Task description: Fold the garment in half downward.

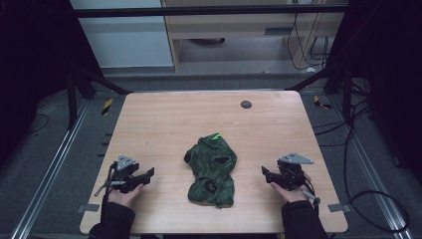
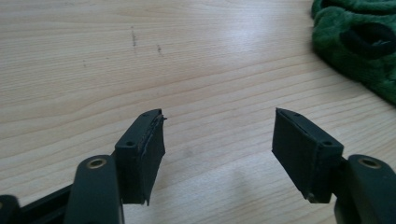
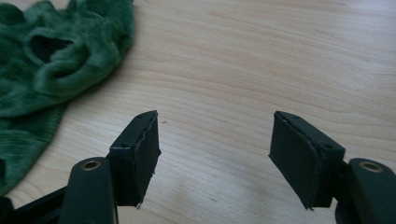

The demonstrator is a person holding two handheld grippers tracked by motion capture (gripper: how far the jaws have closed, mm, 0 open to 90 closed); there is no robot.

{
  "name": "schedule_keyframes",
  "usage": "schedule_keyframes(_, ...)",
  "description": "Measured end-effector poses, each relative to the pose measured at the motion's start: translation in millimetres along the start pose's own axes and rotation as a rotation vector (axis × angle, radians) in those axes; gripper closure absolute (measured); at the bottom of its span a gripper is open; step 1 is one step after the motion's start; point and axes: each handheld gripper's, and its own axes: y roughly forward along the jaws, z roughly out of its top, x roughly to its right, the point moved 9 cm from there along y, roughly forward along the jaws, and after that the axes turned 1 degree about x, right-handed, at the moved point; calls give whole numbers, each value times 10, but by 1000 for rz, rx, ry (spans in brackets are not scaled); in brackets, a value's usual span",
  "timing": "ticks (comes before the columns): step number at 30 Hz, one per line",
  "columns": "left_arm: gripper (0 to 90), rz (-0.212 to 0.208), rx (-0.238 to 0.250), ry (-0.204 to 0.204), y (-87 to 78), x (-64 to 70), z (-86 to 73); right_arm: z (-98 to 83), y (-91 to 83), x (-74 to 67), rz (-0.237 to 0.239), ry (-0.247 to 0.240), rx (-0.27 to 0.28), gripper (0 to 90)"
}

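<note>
Clearly wide open, left gripper point(image 1: 148, 174) and right gripper point(image 1: 265, 174), holding nothing, hovering over table point(image 1: 164, 119) beside green garment point(image 1: 211, 169).

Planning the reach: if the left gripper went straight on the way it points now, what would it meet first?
Probably bare table. The left gripper, jaws open and empty, aims at plain wood; the green garment lies off to the side of that line, though depth is hard to judge.

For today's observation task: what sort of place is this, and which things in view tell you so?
Probably a lab or recording workspace, not a home: a bare wooden table inside a dark metal frame, loose cables across grey floor, and a green garment laid out between two handheld grippers.
</note>
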Motion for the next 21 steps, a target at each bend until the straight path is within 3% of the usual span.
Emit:
schedule_keyframes(6,373,-23,0,12,-24,90,8,20,-27,-52,28,24,8,332)
schedule_keyframes(14,378,-43,-1,29,-30,174,40,86,-53,-176,60,-2,12,340)
schedule_keyframes(15,378,-42,2,33,-28,174,56,107,-60,-205,66,-30,9,343)
schedule_keyframes(21,385,-60,11,34,-8,219,138,186,-61,-289,98,-35,14,351)
